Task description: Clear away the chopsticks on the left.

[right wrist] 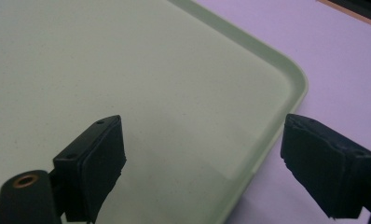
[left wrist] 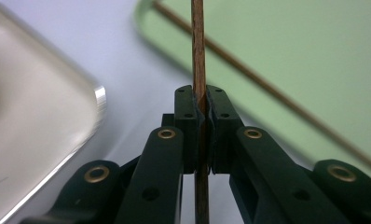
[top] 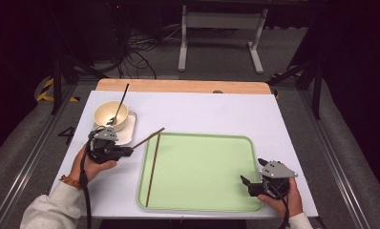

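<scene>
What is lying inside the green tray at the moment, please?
One brown chopstick lies along the left side of the green tray. The right gripper hovers open over the tray's right corner and hides the patch beneath it.

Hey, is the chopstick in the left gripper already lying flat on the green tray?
No: the left gripper is clamped on that chopstick, holding it over the tray's edge, while another chopstick lies flat on the green tray.
</scene>
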`<state>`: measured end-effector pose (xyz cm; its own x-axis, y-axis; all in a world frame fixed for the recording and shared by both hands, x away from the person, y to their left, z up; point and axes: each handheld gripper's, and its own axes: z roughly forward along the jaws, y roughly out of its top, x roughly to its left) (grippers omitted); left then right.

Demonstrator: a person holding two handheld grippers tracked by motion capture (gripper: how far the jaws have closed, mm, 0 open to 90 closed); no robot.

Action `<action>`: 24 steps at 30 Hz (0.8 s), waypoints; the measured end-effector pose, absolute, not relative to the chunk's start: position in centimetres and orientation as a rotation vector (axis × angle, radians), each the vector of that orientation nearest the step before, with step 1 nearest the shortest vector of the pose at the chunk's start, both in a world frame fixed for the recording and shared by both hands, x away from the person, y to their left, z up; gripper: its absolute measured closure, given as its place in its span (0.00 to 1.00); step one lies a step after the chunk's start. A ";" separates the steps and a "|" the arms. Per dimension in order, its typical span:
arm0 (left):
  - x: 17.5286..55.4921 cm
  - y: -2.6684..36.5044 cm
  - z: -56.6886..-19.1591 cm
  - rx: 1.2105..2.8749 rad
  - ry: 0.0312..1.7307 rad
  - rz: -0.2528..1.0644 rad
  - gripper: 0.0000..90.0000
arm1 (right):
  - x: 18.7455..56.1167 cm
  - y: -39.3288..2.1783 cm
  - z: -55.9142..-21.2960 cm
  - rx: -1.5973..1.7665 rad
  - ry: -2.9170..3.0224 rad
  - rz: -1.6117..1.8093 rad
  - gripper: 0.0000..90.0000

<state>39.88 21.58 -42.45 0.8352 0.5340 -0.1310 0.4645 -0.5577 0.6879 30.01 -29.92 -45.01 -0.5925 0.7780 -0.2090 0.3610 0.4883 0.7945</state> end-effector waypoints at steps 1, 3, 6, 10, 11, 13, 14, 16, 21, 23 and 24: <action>39.6 20.9 -42.4 2.262 0.708 0.121 0.95 | 30.0 -29.9 -45.0 0.935 2.177 0.978 0.16; 39.2 19.3 -42.2 2.270 0.656 0.104 0.95 | 30.1 -29.9 -45.0 0.932 2.176 0.982 0.16; 38.8 17.5 -42.2 2.256 0.604 0.046 0.95 | 30.0 -30.0 -45.0 0.938 2.174 0.981 0.16; 38.1 14.3 -42.3 2.246 0.536 -0.041 0.95 | 29.8 -30.4 -44.9 0.953 2.162 0.989 0.16; 38.0 13.5 -42.4 2.244 0.527 -0.065 0.95 | 29.7 -30.5 -44.9 0.956 2.161 0.988 0.16; 37.7 11.9 -42.7 2.245 0.491 -0.121 0.95 | 29.5 -30.6 -44.9 0.961 2.160 0.997 0.16; 37.6 11.2 -42.8 2.258 0.474 -0.137 0.95 | 29.2 -30.8 -44.9 0.968 2.155 0.998 0.16; 37.2 9.6 -43.2 2.290 0.437 -0.146 0.95 | 29.1 -30.9 -44.9 0.971 2.153 0.996 0.16; 36.5 6.4 -44.4 2.360 0.375 -0.201 0.95 | 28.5 -31.4 -44.9 0.993 2.140 0.989 0.16; 36.3 5.5 -44.7 2.380 0.347 -0.221 0.95 | 28.2 -31.6 -44.9 1.005 2.131 0.988 0.16; 36.1 5.0 -44.9 2.399 0.330 -0.221 0.95 | 28.0 -31.8 -44.9 1.009 2.125 0.986 0.16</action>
